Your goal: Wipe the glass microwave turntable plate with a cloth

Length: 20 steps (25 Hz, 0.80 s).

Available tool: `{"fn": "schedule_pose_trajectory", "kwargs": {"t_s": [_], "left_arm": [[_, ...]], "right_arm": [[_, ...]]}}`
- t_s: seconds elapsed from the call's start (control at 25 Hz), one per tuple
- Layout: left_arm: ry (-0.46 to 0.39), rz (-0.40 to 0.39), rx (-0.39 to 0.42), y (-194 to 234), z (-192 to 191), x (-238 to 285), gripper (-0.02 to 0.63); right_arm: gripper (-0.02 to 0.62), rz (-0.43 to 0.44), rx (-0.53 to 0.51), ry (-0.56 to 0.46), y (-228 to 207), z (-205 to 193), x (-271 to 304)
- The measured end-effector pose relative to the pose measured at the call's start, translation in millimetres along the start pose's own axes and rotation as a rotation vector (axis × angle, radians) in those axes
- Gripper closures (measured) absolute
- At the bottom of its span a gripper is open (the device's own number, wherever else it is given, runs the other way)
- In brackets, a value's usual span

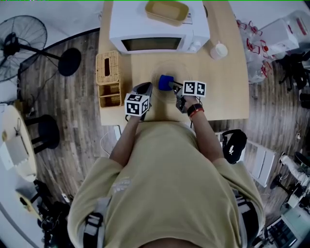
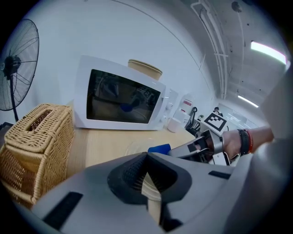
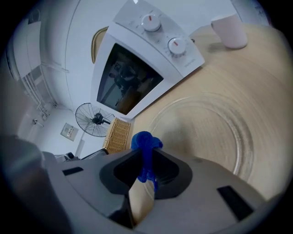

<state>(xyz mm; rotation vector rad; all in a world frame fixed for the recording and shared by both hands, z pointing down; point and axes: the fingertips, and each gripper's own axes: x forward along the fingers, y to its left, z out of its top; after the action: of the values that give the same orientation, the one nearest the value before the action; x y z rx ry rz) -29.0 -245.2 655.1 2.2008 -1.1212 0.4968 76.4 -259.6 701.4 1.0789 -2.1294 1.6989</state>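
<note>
A white microwave (image 1: 160,29) with a dark glass door and two round dials stands at the far edge of a pale wooden table (image 1: 225,94). On top of the microwave sits a shallow yellowish tray (image 1: 167,12) with rounded corners. Directly in front of the microwave door lies the glass turntable plate (image 3: 215,132), flat on the wood: clear, round, with faint concentric ridges, so the grain shows through it.

Over the plate's near side, in front of the microwave, the right gripper (image 3: 144,157) is clenched on a blue cloth (image 3: 145,146). The soft, crumpled fabric bunches above the jaw tips and a thin strip of it runs down between them. In the head view the cloth (image 1: 166,82) is a small blue lump in front of the microwave door.

The left gripper (image 2: 146,155) hovers in front of the microwave's left half, beside the right one. Its ribbed grey jaws meet at the tips with nothing between them.

To the left of the microwave's front corner stands a woven wicker tissue box (image 1: 108,68), tan and coarse, with a slot in its top. Off the microwave's right front corner stands a small white cup (image 1: 219,50), near the plate but apart from it. A black pedestal fan (image 1: 22,48) stands on the plank floor, well to the left of the microwave.
</note>
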Motion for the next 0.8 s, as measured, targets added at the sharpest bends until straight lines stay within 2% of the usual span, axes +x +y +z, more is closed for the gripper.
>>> {"fn": "schedule_pose_trajectory", "kwargs": {"t_s": [0.28,0.56,0.8], "left_arm": [[-0.021,0.069,-0.042,20,-6,-18,0.588],[-0.030,0.109,-0.059,30,-11,-26,0.588],[-0.025,0.121,-0.064,35,-12,-27,0.588]], "right_arm": [[0.511,0.024,-0.095,0.116,32,-25,36],[0.511,-0.035,-0.184,0.182,33,-41,58],[0.509,-0.071,-0.229,0.190,29,-43,64]]}}
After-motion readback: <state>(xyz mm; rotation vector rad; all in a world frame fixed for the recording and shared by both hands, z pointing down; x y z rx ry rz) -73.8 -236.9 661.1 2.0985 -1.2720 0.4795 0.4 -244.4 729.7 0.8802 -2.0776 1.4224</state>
